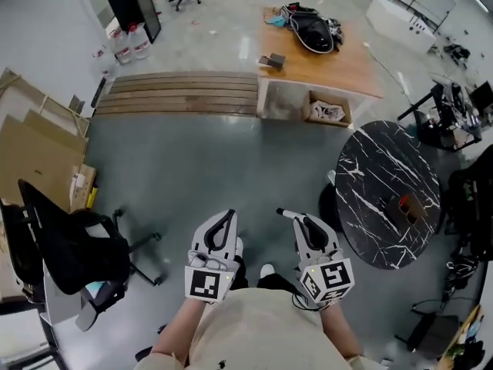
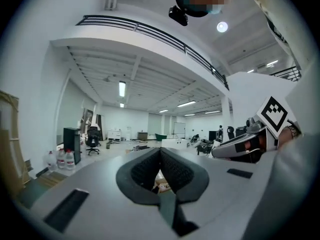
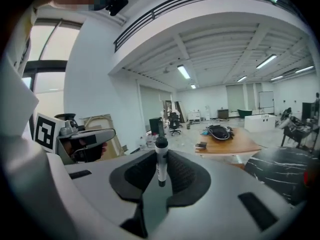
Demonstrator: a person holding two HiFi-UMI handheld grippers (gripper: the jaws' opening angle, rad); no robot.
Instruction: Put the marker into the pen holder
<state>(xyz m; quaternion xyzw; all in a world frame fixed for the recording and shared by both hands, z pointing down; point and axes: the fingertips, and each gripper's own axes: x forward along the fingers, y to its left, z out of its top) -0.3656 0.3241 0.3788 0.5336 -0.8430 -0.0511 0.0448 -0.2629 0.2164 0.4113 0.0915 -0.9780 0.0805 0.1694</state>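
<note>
A white marker with a black cap (image 3: 161,163) stands upright between the pads of my right gripper (image 3: 160,154), which is shut on it. In the head view the marker (image 1: 286,213) sticks out leftward from the right gripper (image 1: 305,223), held low in front of the person's body. My left gripper (image 1: 226,220) is beside it, and its pads (image 2: 150,166) meet at the tips with nothing between them. A small brown object (image 1: 406,206) sits on the round black marble table (image 1: 377,168) to the right. I cannot tell whether it is the pen holder.
A black office chair (image 1: 69,253) stands at the left beside stacked cardboard (image 1: 31,145). Ahead lie a slatted wooden platform (image 1: 181,92) and a wooden table (image 1: 339,68) bearing a black bag (image 1: 312,31). Grey floor spreads between me and them.
</note>
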